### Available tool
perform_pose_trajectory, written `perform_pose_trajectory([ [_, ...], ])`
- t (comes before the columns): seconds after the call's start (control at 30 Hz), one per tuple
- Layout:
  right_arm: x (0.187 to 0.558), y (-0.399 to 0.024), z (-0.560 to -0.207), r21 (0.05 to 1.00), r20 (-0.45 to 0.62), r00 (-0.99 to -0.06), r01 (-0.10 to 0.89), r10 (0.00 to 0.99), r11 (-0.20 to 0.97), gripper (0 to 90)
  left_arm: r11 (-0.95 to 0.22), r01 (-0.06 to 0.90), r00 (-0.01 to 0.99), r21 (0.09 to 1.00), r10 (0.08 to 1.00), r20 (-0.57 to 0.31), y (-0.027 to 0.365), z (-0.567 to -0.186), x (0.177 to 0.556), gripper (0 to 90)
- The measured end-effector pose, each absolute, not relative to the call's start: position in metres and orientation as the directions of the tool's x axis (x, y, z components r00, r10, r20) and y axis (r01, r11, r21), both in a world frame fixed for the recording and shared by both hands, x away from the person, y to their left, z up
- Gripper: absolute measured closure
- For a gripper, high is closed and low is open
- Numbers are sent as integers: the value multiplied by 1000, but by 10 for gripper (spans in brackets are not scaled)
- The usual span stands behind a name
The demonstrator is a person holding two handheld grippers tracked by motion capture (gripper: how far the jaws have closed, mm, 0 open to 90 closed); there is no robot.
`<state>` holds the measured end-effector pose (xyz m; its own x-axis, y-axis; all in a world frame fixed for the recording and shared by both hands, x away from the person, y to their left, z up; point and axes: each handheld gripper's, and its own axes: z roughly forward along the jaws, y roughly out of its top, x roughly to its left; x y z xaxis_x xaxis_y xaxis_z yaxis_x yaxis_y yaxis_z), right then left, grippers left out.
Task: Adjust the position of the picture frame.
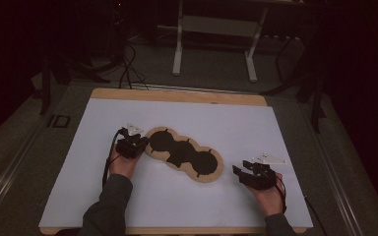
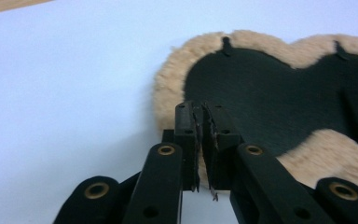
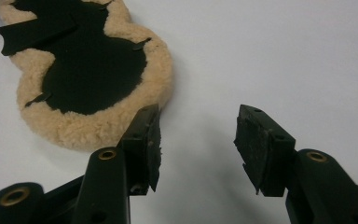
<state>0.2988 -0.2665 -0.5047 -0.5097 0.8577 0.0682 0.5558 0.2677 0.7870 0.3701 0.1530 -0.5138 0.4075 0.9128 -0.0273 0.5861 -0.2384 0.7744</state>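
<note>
Left tongs (image 1: 139,142) are sitting at the left end of the fleece pad (image 1: 184,154), right against its fuzzy rim. In the left gripper view the left tongs (image 2: 202,122) are nearly pressed together, with a thin slit showing between the pads. The tan fleece edge is lying directly under and behind the tips; I can't tell whether any of it is caught between them.

Right tongs (image 1: 240,170) are hovering just off the right end of the pad, not touching it. In the right gripper view the right tongs (image 3: 196,129) are standing spread, with nothing between the jaws, just bare white sheet (image 3: 270,56). One jaw tip is sitting just beside the pad's rim (image 3: 98,126).

The pad is lying flat, black side up, on the white sheet covering the counter (image 1: 177,96). It is running diagonally from upper left to lower right near the middle. Its outline is three joined lobes, with tan fleece showing all around the black centre.

The person's hands are coming in from the near edge, one on each gripper.
</note>
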Motion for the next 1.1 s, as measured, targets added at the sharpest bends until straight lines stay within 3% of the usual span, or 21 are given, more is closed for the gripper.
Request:
perform_pose_trajectory([
  [0.53, 300, -262, -507, 784, 87, -509, 566, 856, 257, 480, -177, 642, 346, 746, 935, -75, 154, -521, 390, 696],
  [0.7, 301, -260, -508, 781, 88, -511, 568, 855, 259, 473, -135, 679, 348, 722, 925, -154, 159, -523, 395, 743],
  [1.1, 301, -254, -509, 775, 84, -519, 570, 850, 272, 463, -177, 672, 331, 719, 940, -79, 149, -521, 391, 780],
])
